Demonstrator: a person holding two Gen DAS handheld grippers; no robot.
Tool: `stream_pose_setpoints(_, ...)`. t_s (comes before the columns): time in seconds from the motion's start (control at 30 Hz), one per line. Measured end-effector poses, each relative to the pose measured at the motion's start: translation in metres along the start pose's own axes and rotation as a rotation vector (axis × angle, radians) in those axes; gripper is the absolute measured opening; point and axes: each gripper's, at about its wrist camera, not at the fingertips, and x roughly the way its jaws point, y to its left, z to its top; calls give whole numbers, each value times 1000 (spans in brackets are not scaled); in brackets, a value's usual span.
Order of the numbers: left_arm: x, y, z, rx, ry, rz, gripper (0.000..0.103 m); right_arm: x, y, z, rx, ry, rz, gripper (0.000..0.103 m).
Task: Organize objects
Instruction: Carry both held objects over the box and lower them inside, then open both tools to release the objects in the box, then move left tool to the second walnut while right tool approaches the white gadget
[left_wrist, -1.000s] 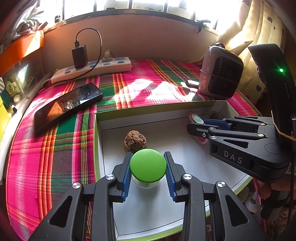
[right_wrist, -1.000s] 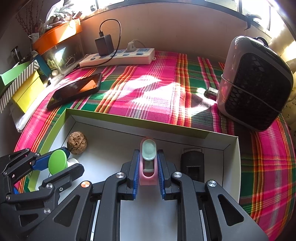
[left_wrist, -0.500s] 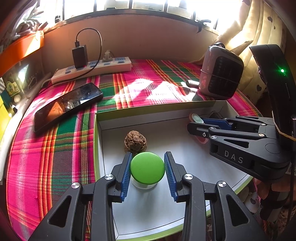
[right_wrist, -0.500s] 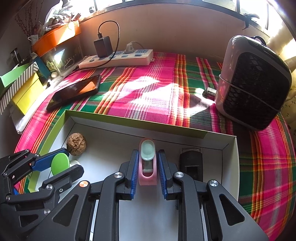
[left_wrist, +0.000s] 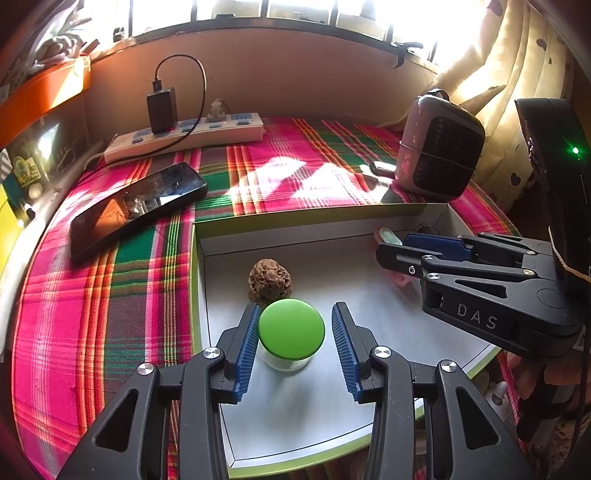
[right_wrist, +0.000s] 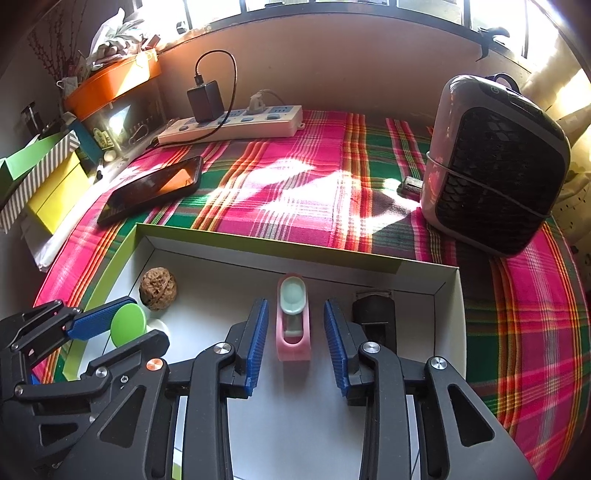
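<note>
A white box with a green rim (left_wrist: 207, 225) (right_wrist: 258, 242) lies on the plaid cloth. In it stand a green-lidded small jar (left_wrist: 291, 330) (right_wrist: 127, 326), a brown walnut (left_wrist: 269, 280) (right_wrist: 158, 288), a pink holder with a pale green insert (right_wrist: 293, 321) (left_wrist: 388, 236) and a black object (right_wrist: 373, 317). My left gripper (left_wrist: 293, 343) is open, its pads on either side of the jar with gaps showing. My right gripper (right_wrist: 295, 343) is open around the pink holder, which rests on the box floor.
A black phone (left_wrist: 136, 206) (right_wrist: 153, 190) lies left of the box. A white power strip with a black charger (left_wrist: 184, 134) (right_wrist: 232, 123) runs along the back wall. A grey heater (left_wrist: 437, 147) (right_wrist: 495, 166) stands at right. Coloured boxes (right_wrist: 48, 184) crowd the left edge.
Both grippers have opened: the left pads have spread away from the green-lidded jar, and the right pads have spread away from the pink holder. Both objects now rest in the box.
</note>
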Motion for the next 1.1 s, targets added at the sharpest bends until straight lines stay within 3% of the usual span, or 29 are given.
stream_pose_setpoints(0.6, -36, -4, -14, 11, -46, 2, 39, -44, -3, -20, 26, -65, -17, 37)
stream_pose_setpoints(1.1, -76, -10, -56, 22, -52, -40, 39, -96, -1, -69, 46, -122, -56, 38)
